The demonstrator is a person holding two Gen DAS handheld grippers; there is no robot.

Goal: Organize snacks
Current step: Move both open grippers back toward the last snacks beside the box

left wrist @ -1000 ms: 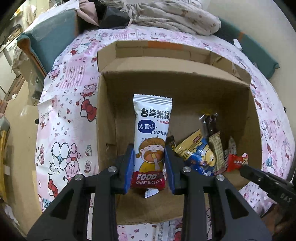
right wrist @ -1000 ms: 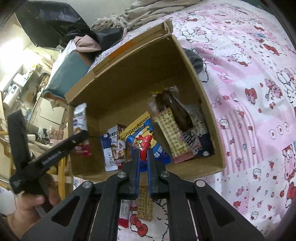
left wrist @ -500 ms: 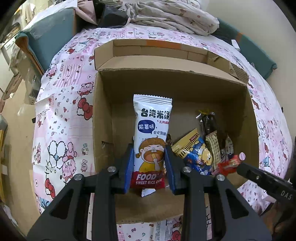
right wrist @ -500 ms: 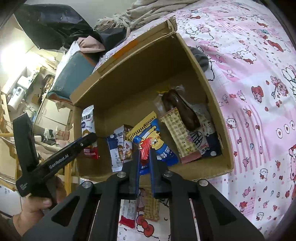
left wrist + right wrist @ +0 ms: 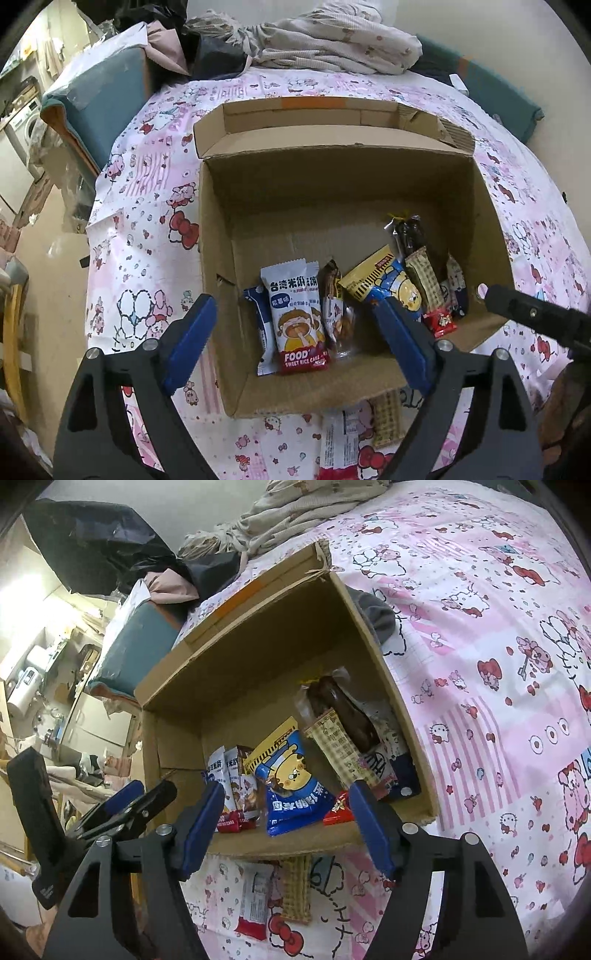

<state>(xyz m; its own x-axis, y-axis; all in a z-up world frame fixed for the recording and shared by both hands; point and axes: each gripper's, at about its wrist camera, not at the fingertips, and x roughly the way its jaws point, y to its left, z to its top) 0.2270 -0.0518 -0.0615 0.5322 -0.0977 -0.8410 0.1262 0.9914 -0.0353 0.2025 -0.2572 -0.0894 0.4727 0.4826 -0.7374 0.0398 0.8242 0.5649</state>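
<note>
- since a second ago: the rice cake packet (image 5: 297,317) has left the left gripper (image 5: 295,332) and now lies flat on the box floor; the small red packet (image 5: 338,806) has left the right gripper (image 5: 286,825) and lies at the near edge of the floor.
- left gripper: jaws apart and opening, nothing clamped; the rice cake packet shows in the gap between them but below, untouched by the blue pads (image 5: 190,334).
- right gripper: jaws apart and opening, nothing clamped; the blue bear packet (image 5: 295,786) and the small red packet lie beyond the gap, inside the box.
- one cardboard box (image 5: 332,177), open at the top, stands on a pink cartoon-print sheet (image 5: 147,229); its far flap is folded back.
- snacks in the box, counted from both views, about ten, all along the near wall: two white rice cake packets overlapping, one white-and-blue packet (image 5: 258,317) under them at the left, one brown packet (image 5: 332,295) beside them, one yellow striped packet (image 5: 369,277), one blue bear packet, one tan checked bar (image 5: 424,280), one dark chocolate-coloured item in clear wrap (image 5: 406,236), one small red packet, and a dark blue packet (image 5: 402,771) in the right corner; more may be hidden underneath.
- snacks outside the box, two: one tan checked bar (image 5: 295,890) and one red-and-white packet (image 5: 253,897), side by side on the sheet just in front of the near wall.
- one heap of bedding (image 5: 332,48) lies at the far end of the sheet.
</note>
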